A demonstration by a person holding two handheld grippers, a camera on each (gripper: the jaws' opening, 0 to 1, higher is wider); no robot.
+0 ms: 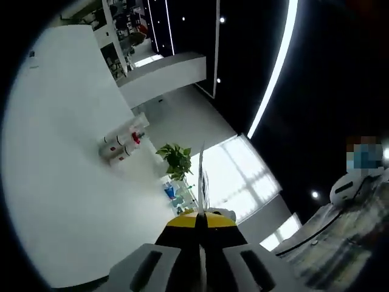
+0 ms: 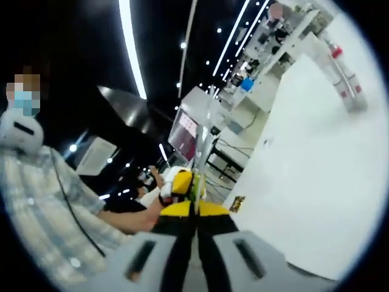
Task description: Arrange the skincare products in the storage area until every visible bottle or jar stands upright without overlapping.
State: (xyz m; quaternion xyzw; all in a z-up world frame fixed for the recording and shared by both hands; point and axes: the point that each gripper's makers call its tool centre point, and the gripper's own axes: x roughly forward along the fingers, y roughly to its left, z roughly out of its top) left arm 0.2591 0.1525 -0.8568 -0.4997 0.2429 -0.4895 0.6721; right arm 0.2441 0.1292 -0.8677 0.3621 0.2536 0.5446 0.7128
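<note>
A: Where are the bottles [image 1: 123, 146] seen?

B: In the left gripper view, a small cluster of white bottles with red marks is seen on the white table [image 1: 61, 182], well apart from the left tool [image 1: 201, 226]. A plant [image 1: 176, 159] is seen beyond the table edge, past the bottles. In the right gripper view, two bottles [image 2: 343, 76] are seen far off near the table's far end, well apart from the right tool [image 2: 196, 213].

A: How are the tools held?

B: Both are seen closed, jaws pressed together, with nothing gripped. Both views are rolled steeply, so the tools are judged to be raised and pointed away from the work.

A: Are the bottles upright?

B: That cannot be told with certainty; the views are tilted and the bottles are small. They appear to lie side by side, touching, possibly overlapping.

A: Which step is in hand, then?

B: No grasp is begun. The moment is judged to be an approach stage, with arranging not yet done.

A: What is called for next?

B: The tools must be lowered and turned toward the cluster, and one tool must be opened wide enough for a bottle body. A single bottle should be picked from the outer side, so that its neighbours are not knocked. It should then be stood upright on bare table, apart from the others.

A: Any risk?

B: Round bottles may be rolled by a glancing touch.
</note>
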